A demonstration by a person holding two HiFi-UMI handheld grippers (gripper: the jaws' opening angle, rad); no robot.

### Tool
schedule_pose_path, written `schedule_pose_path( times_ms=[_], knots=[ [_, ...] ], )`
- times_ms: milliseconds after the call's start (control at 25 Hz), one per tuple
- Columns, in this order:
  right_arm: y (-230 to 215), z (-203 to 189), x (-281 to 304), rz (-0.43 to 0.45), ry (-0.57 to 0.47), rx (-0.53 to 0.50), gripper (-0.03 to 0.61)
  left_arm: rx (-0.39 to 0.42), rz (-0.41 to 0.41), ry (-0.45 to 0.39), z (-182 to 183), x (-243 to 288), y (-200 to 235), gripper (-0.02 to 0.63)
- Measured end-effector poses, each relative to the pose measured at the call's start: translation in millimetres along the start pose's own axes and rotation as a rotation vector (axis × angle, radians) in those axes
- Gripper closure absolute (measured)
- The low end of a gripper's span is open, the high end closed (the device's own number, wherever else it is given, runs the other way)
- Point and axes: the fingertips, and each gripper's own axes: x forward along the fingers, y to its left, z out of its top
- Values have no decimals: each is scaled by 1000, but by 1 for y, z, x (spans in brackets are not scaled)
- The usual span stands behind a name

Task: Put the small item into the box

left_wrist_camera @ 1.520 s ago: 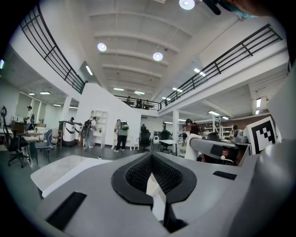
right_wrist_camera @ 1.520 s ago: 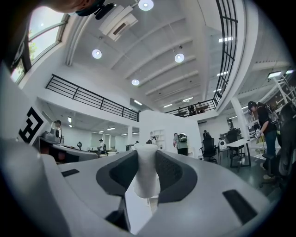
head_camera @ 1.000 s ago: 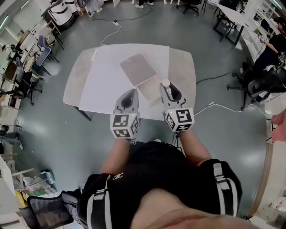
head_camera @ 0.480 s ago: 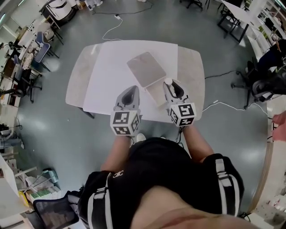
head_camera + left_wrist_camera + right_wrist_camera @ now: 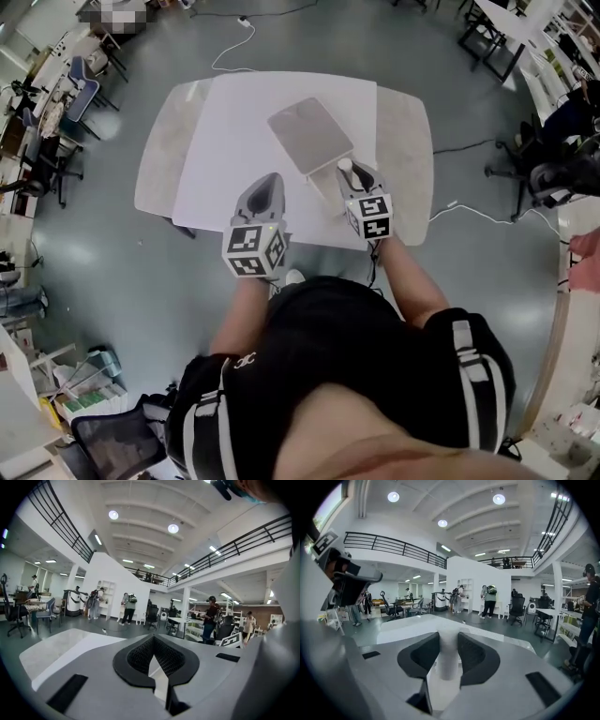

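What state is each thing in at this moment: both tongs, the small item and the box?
left tongs: shut, tips together, nothing between them.
right tongs: shut on the small item.
small item: upright, clamped between the right tongs, close to the box, not released.
box: lying on the table; looks open with its lid laid flat, though the head view is too small to be sure.

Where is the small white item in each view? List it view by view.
Head view: small white item at the right claw tip, right of centre.
Left gripper view: not in it.
Right gripper view: small white item at centre, clamped between the jaws.
Shared landmark: the white table.
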Motion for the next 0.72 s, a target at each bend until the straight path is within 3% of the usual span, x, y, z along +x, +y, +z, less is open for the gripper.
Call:
schedule_pose_path(
  times_ms=[400,720],
  knots=[
    [-1,-76,40,46,261,-70,463,-13,77,2,0,-17,13,601],
    [-5,-114,63,61,394,-155,463,-16,131,12,-6,-31,26,601]
  ],
)
